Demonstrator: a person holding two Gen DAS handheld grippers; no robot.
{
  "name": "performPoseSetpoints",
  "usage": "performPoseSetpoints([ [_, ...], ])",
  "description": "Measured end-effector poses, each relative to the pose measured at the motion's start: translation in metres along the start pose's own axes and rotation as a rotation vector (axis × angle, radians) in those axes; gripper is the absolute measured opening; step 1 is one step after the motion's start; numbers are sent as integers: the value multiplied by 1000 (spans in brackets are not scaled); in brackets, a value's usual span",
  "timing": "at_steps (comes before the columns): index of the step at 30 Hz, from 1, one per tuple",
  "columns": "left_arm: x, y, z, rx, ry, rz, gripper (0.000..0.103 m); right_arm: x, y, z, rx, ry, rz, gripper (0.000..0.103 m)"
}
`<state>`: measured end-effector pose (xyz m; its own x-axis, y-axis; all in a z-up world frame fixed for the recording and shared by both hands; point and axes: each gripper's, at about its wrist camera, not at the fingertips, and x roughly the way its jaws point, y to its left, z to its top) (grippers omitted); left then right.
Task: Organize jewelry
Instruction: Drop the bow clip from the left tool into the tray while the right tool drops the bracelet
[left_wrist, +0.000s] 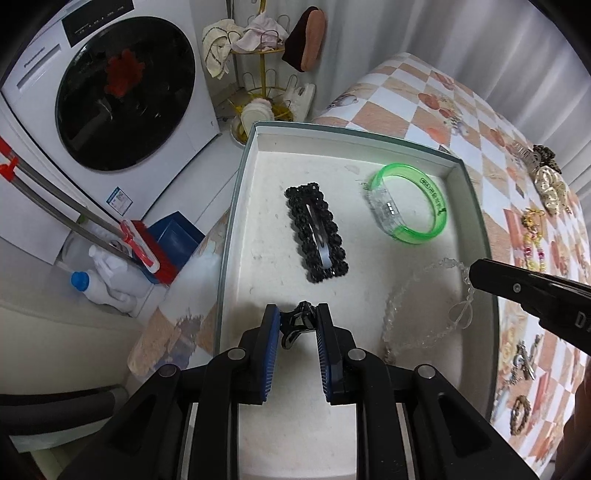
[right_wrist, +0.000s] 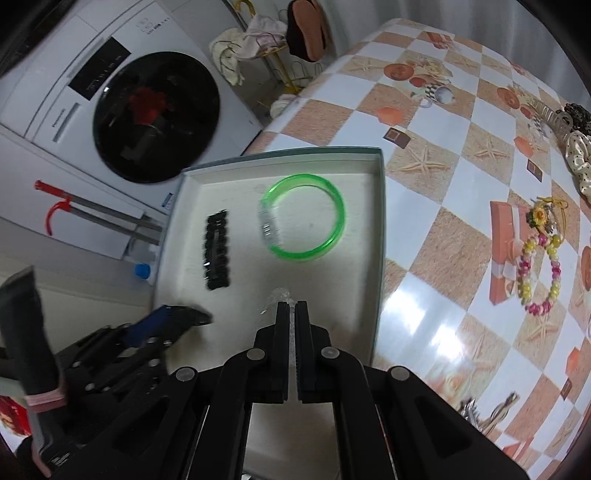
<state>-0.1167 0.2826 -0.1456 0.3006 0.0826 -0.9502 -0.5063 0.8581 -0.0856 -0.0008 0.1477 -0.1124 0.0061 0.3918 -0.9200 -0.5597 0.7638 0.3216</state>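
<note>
Over the near part of the shallow box (left_wrist: 236, 206), the left gripper (left_wrist: 297, 325) pinches a small dark claw clip (left_wrist: 295, 325) between its blue pads, low above the white lining, apparently so it can be set down beside pieces already lying apart. A black beaded hair clip (left_wrist: 317, 233) lies mid-box, a green bangle (left_wrist: 410, 205) toward the far right corner. To the right, the right gripper (right_wrist: 291, 306) has its jaws pressed together on a clear beaded strand (left_wrist: 424, 306), which loops down to the lining near the right wall, probably to lay it without tangling. More pieces wait on the checked bench (right_wrist: 443, 184), among them a yellow and pink bead bracelet (right_wrist: 539, 273).
</note>
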Motion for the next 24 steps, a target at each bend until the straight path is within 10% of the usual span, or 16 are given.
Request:
performPoseSetpoints([
  [6,9,-3,3,15,5,31,31,18,-7,9,6,11,-29,2],
  [9,14,-6,2,21,22,52,59,25,-8,12,8,26,-30,3],
  [16,13,-8,-1,23,31,64,61,34,-8,17,4,46,-32,7],
  [19,11,-9,0,27,27,66,66,30,-7,18,14,41,-28,40],
  [20,10,-9,0,28,26,69,89,26,-7,19,18,27,-20,48],
  [24,2,-14,0,46,-9,78,100,7,-7,21,30,-17,20,52],
])
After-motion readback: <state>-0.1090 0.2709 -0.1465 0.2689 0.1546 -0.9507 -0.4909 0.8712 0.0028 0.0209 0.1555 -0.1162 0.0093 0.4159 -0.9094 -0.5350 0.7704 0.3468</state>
